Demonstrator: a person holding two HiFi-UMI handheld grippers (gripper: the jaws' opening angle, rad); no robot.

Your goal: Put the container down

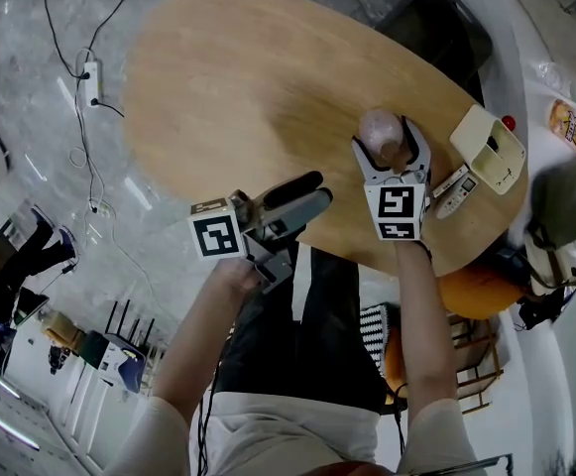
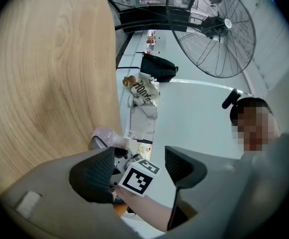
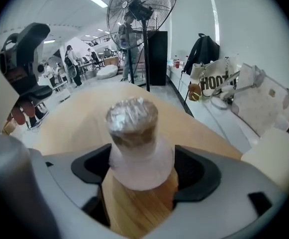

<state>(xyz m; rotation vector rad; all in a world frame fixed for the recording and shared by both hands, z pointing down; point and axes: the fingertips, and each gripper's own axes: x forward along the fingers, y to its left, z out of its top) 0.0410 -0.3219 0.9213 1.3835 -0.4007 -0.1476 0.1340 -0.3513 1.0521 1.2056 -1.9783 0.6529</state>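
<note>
A big oval wooden counter (image 1: 228, 87) sits over a grey shiny floor (image 1: 30, 97), and most of the wood is bare.

On the left, the left gripper (image 1: 317, 188) hangs by the near edge of the counter. Its jaws are wide apart and there is nothing between them. It is well away from the task's thing and has no job right now.

Further right, the right gripper (image 1: 387, 142) has the container (image 1: 380, 127) between its jaws. The two dark pads press on its sides down low. The container is over the right part of the counter. Its bottom looks like it is on the wood or just above it; I cannot tell which.

So the putting-down step looks almost done. Next, the right gripper should make sure the bottom sits flat, open its jaws slowly, and pull straight back so it does not knock the container over.

The container is small, cloudy and pinkish. It is wide at the bottom and narrow near the top. Something brown is inside, and crinkly clear wrap covers the top. It stands upright.

A cream box (image 1: 486, 147) sits near it, further right.
</note>
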